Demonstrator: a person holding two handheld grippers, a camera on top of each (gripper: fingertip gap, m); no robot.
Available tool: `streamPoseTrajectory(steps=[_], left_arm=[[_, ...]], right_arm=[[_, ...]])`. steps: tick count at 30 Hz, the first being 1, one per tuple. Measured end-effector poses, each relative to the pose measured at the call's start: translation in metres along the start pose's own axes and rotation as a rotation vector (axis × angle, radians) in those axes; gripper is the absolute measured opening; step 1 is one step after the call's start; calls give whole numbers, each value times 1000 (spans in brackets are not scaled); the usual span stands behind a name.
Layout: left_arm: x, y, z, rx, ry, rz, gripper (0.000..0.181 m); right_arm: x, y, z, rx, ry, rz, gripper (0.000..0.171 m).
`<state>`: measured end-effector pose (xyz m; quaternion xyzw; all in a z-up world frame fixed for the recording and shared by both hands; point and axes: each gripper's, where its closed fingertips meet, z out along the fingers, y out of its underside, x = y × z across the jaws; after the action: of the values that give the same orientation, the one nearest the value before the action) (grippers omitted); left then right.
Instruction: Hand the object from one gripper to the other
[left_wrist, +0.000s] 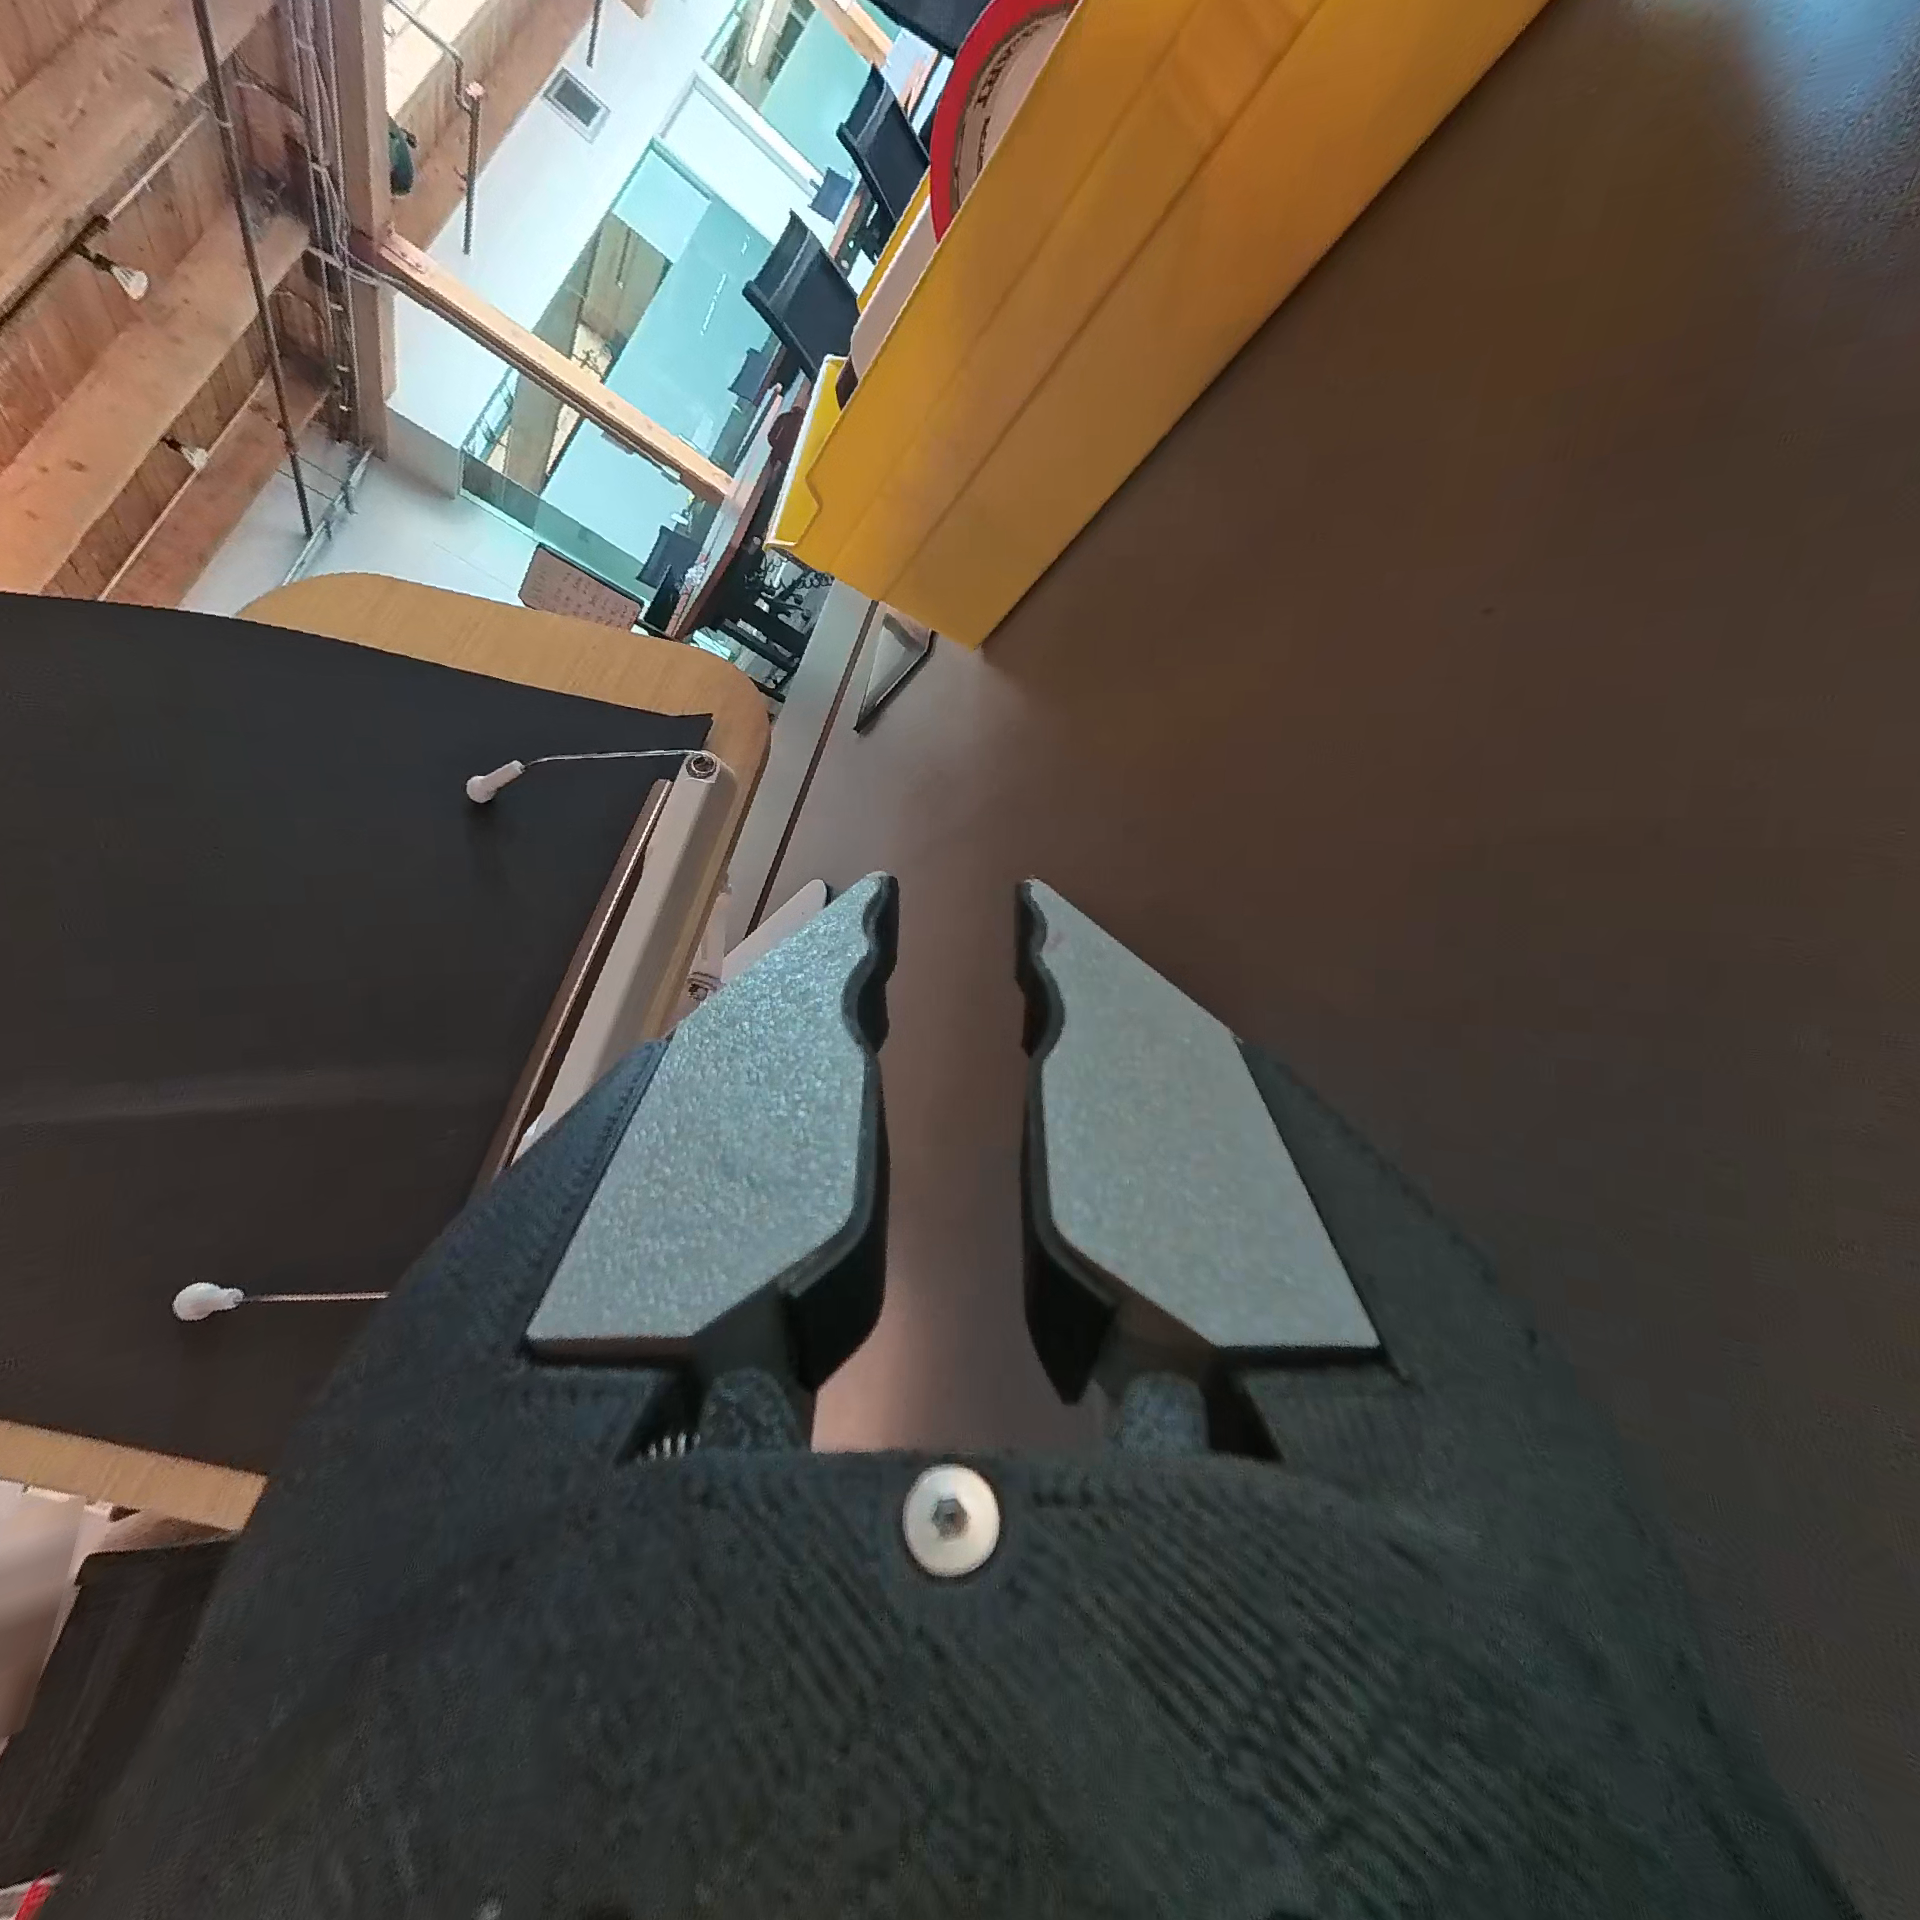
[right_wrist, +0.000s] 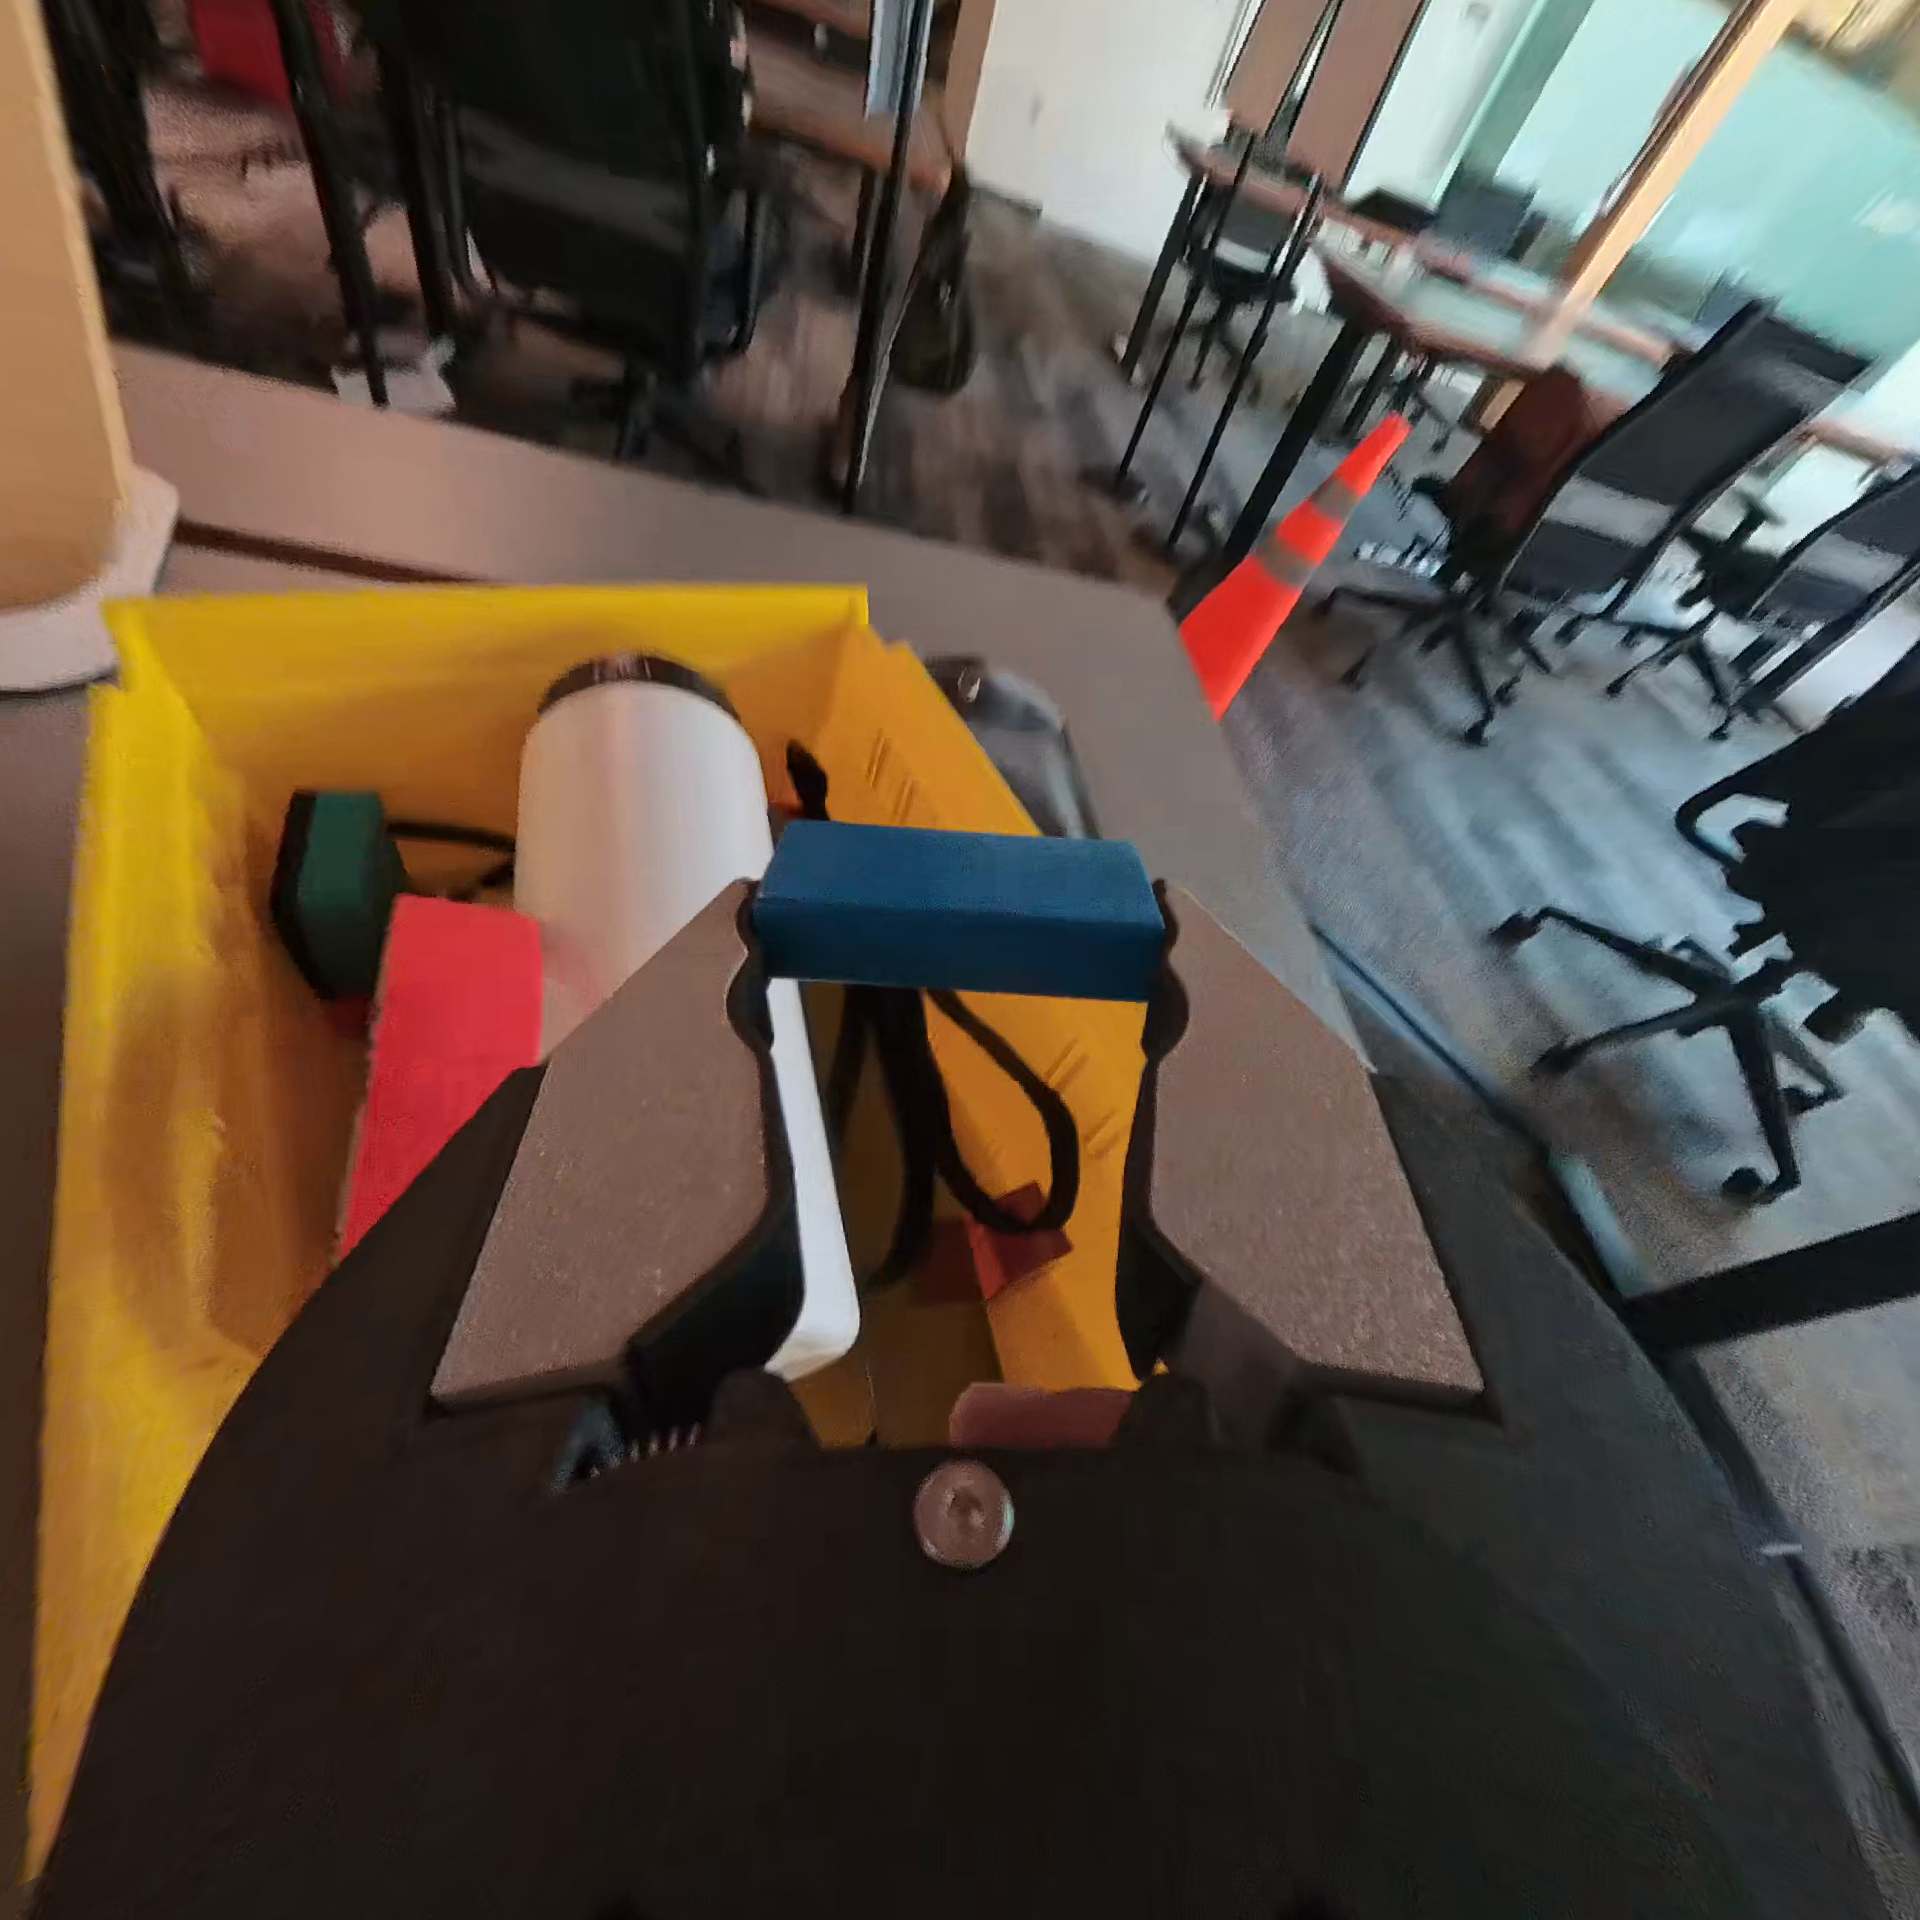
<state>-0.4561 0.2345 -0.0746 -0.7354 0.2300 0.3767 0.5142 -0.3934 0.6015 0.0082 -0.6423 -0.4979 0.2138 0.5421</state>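
Observation:
My right gripper (right_wrist: 956, 914) is shut on a blue rectangular block (right_wrist: 954, 906), held crosswise by its two ends between the fingertips, above the yellow bin (right_wrist: 187, 987). My left gripper (left_wrist: 956, 914) is open with a narrow gap and holds nothing. It hovers over the brown table (left_wrist: 1455, 831), rolled to the side, with the yellow bin's outer wall (left_wrist: 1091, 312) ahead of it. Neither gripper shows in the other's view.
The bin holds a white bottle with a dark cap (right_wrist: 644, 800), a red block (right_wrist: 447, 1039), a green block (right_wrist: 338, 894), black straps (right_wrist: 987, 1101) and a white slab (right_wrist: 816, 1195). A red tape roll (left_wrist: 971, 104) shows over its rim. An orange cone (right_wrist: 1288, 561) and office chairs (right_wrist: 1683, 520) stand on the floor beyond the table edge. Some 40 centimeters of space lies between my two pairs of fingers.

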Motion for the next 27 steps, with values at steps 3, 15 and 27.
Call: streamPoseTrajectory(steps=[3,15,27], left_arm=[[-1,1,0,-2,-2,-3,19],[0,4,1,-10,7,-18,18],[-35,33,-1,-123,-119,-183,7]], right_arm=[[-4,14,12,-59,-22,11,71],[-102,-55,-42,209,-383,3,63],[-325,-2,-51,93,-807,-265,76]])
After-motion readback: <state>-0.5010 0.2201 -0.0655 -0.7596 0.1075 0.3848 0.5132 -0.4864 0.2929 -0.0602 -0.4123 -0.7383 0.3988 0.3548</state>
